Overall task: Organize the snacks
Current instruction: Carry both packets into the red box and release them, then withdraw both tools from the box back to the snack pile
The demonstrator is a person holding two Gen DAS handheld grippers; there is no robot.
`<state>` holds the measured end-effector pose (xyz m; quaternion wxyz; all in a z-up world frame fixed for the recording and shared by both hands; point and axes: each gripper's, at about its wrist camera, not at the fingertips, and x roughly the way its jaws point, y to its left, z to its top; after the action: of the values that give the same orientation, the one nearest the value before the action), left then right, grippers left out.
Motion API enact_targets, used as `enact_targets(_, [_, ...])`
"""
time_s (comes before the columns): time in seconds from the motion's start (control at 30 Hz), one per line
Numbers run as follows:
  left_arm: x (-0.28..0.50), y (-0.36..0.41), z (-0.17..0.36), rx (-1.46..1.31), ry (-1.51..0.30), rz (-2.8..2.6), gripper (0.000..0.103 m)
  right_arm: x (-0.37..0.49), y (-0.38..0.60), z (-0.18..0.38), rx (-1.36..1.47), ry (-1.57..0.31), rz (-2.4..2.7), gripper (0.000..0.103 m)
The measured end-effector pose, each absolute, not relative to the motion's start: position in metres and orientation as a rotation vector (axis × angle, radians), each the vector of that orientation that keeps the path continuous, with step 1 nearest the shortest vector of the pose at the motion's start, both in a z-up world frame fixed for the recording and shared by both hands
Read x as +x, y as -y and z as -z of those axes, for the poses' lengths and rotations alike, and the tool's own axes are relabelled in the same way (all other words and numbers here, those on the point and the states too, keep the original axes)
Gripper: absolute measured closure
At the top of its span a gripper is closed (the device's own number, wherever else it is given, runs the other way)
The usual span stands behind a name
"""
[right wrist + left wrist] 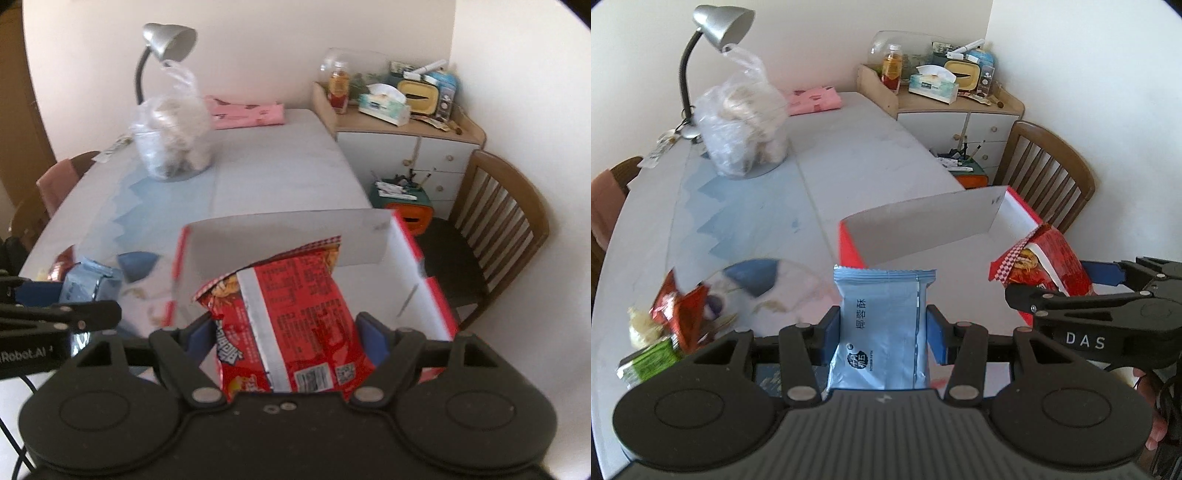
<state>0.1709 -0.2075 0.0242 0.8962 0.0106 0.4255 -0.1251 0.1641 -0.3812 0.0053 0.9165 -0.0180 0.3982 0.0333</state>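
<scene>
The left tongs (882,328) are clenched on a pale blue snack packet (882,325), their blue pads (830,332) pressed against both of its long edges so that it stands upright between them, printed characters facing the camera. The right tongs (288,339) grip a red snack bag (288,325) in the same way, the bag tilted with its torn-looking top corner leaning toward the far side. Both packets are carried in the air above the tabletop (849,155).

Just beyond the blue packet stands a red cardboard box (849,251) with a white inside, one grey flap (923,225) raised over its opening. In the right wrist view the red bag hangs over the box's open top, in front of that flap. From the left wrist view the right tongs appear at the right edge, holding the red bag beside the box's near corner; part of a hand (1152,406) shows beneath them.

To the left of the left tongs a small heap of other snacks (668,325), red and green wrappers among them, lies on the tabletop, blurred. Farther back sit a clear plastic bag (746,125) of pale items, a silver desk lamp (720,26) and a pink cloth (812,99). A wooden chair (1052,173) and a cluttered white cabinet (964,125) stand beyond the tabletop's right side.
</scene>
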Motion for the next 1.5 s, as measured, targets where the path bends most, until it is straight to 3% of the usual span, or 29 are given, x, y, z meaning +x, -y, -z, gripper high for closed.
enact_targets(0.5, [0.257, 0.281, 0.023, 0.067, -1.012, 0.250, 0.056, 0.240, 0.441, 0.042, -0.012, -0.937, -0.042, 0.024])
enact_targets(1.1, [0.278, 0.307, 0.079, 0.211, -1.129, 0.212, 0.056, 0.253, 0.441, 0.088, -0.086, -1.039, -0.088, 0.023])
enact_targets(1.37, [0.269, 0.298, 0.066, 0.186, -1.066, 0.190, 0.036, 0.246, 0.448, 0.078, -0.064, -1.004, -0.087, 0.018])
enact_targets(1.5, [0.256, 0.295, 0.053, 0.178, -1.018, 0.193, 0.036, 0.235, 0.448, 0.062, -0.050, -0.958, -0.106, 0.016])
